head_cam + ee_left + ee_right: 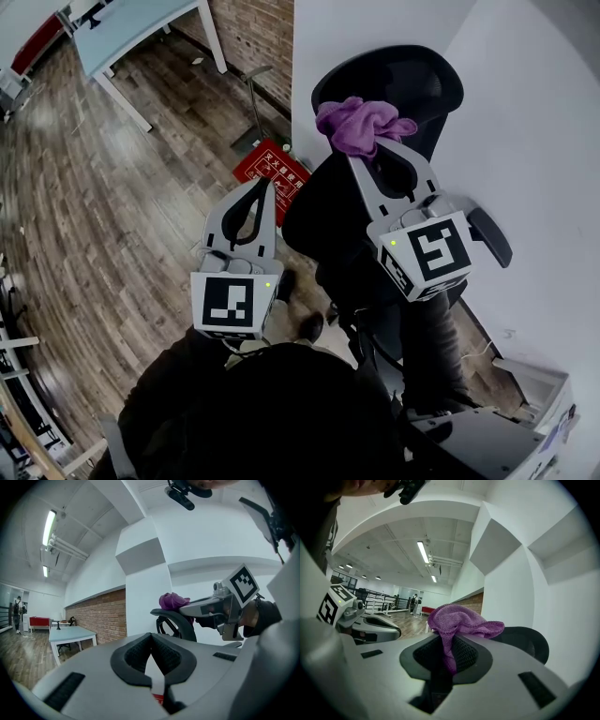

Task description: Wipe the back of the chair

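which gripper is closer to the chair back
Right: the right gripper holds the purple cloth at the top of the chair back; the left gripper is off to its left, apart.

Right gripper (449,648) clamps a purple cloth (461,620) beside the black chair back (527,644)

The right gripper (378,150) and cloth (361,122) hide part of the chair (422,84).

wood floor (94,216), brick wall (255,33), pale table (131,26)
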`<state>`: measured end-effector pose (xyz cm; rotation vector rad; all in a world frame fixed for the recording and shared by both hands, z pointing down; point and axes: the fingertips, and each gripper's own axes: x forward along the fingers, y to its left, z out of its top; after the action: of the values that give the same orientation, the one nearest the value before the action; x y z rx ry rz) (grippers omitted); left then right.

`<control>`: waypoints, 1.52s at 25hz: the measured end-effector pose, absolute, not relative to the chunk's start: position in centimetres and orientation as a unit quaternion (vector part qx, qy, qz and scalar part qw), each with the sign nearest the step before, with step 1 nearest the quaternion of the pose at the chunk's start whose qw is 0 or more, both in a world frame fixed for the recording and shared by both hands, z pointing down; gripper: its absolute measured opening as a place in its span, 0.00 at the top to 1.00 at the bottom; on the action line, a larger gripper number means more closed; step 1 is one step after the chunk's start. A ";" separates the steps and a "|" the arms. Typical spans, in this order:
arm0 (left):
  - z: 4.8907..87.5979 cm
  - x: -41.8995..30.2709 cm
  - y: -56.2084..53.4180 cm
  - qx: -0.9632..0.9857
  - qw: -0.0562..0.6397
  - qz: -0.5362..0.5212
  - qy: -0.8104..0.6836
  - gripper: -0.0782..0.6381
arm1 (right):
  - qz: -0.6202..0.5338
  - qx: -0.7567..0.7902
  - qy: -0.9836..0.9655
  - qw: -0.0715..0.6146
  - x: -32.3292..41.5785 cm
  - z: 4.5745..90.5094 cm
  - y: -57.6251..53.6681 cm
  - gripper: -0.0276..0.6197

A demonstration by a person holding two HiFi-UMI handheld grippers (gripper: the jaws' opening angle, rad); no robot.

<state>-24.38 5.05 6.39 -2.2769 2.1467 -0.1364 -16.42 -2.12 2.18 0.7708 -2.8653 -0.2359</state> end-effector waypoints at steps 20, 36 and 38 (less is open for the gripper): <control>7.1 -23.8 3.6 -0.729 0.005 -0.053 0.683 0.88 | -0.093 0.286 -0.948 0.100 -15.7 3.7 -3.4 0.87; 7.6 -24.5 1.2 -0.735 0.001 -0.059 0.676 0.88 | -0.098 0.324 -0.935 0.109 -15.1 4.0 -6.8 0.87; 7.6 -24.6 1.0 -0.735 0.000 -0.061 0.675 0.88 | -0.097 0.328 -0.934 0.108 -15.1 4.1 -7.2 0.87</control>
<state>-24.58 1.02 7.60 -2.3099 2.1193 -0.1906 -15.05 -7.15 4.06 0.9641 -2.7475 -0.2863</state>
